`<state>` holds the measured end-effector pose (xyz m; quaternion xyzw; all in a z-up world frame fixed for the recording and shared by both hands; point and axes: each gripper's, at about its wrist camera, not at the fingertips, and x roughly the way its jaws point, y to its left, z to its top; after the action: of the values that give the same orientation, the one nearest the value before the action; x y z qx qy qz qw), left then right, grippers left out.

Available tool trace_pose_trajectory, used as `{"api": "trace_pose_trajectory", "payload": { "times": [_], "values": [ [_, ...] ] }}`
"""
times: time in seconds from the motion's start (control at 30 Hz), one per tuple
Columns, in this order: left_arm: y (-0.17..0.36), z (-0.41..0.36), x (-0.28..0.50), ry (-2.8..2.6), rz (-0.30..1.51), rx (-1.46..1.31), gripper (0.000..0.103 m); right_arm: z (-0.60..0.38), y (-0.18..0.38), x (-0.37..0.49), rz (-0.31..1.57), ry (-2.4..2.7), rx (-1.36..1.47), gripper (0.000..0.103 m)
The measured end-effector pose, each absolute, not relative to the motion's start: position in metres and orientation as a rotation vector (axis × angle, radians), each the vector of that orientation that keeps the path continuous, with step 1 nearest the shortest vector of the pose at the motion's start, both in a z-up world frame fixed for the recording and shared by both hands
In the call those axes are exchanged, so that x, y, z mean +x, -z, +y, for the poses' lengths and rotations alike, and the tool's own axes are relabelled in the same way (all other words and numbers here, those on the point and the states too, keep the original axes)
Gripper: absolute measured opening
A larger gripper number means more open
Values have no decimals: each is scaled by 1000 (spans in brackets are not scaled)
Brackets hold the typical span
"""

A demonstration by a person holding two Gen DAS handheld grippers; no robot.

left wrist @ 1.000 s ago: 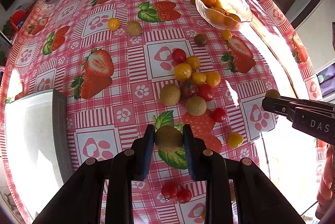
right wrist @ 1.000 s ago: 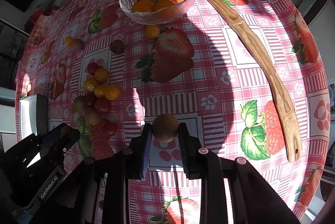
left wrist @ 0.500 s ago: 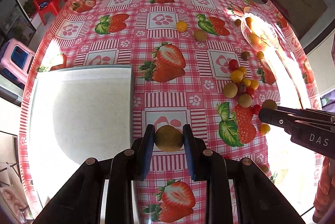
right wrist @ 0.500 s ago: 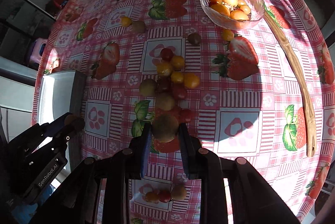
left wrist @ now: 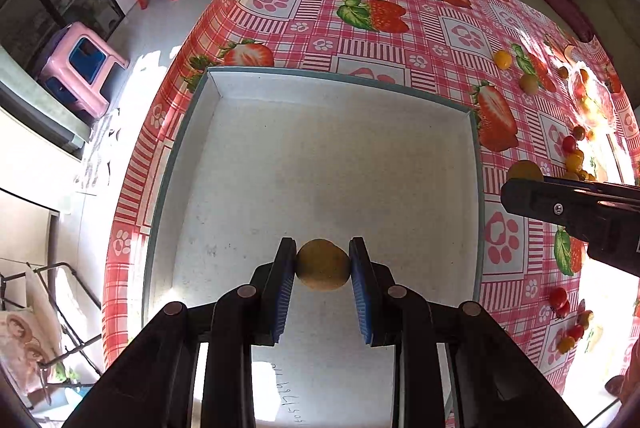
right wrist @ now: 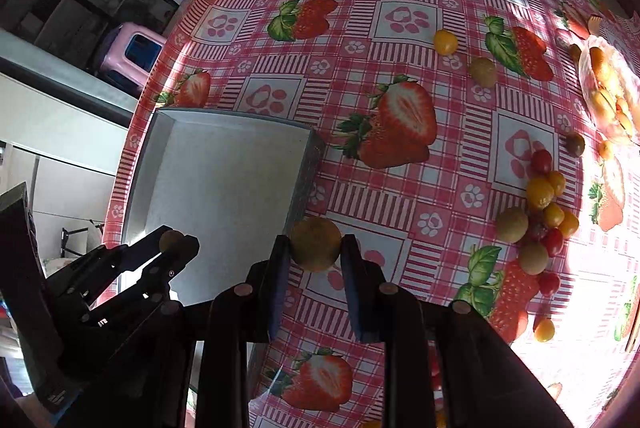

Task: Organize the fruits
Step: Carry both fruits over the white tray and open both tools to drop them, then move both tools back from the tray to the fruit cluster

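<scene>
Both grippers have swung from the fruit cluster to the white tray [left wrist: 320, 164]
Left gripper [left wrist: 323, 264] clamps a kiwi [left wrist: 322, 265] above the tray floor; right gripper [right wrist: 315, 250] pinches another kiwi [right wrist: 315, 243] just beside the rim; next, likely lower and release.

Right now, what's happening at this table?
A person is sorting fruit with two handheld grippers. The left gripper holds a kiwi over the white tray. The right gripper holds another kiwi beside the tray's edge. Cherry tomatoes lie loose on the tablecloth.
</scene>
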<state>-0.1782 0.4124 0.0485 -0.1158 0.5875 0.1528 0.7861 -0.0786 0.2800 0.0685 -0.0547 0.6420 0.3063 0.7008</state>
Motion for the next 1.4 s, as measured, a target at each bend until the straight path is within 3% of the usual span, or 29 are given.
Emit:
{"api": "trace_pose_trajectory", "payload": {
  "times": [0.4,0.43,0.47,0.5,0.63,0.7,0.8,1.07,1.4],
  "values": [
    [-23,434,-191,-387,1308,-194,33,355,-16,-71,1506,-686,-244,29],
    [-23,434,-192,-391,1306,-188,50,356,-14,-71,1511,-679,-253,29],
    [-23,434,-193,-401,1299,-182,74,357,-12,-71,1515,-674,-260,29],
    [-26,434,-196,-413,1279,-173,79,359,-12,-71,1511,-672,-266,29],
    [-25,434,-199,-405,1290,-168,79,366,-12,-74,1514,-695,-276,41],
    [-23,435,-201,-400,1303,-177,79,367,-13,-75,1515,-692,-280,63],
    [-24,435,-204,-400,1315,-180,79,371,-21,-75,1508,-704,-230,78],
    [-38,417,-202,-363,1318,-146,79,342,-53,-68,1466,-680,-129,80],
    [-62,359,-177,-237,1298,-69,79,224,-65,-58,1465,-503,-21,80]
  ]
}}
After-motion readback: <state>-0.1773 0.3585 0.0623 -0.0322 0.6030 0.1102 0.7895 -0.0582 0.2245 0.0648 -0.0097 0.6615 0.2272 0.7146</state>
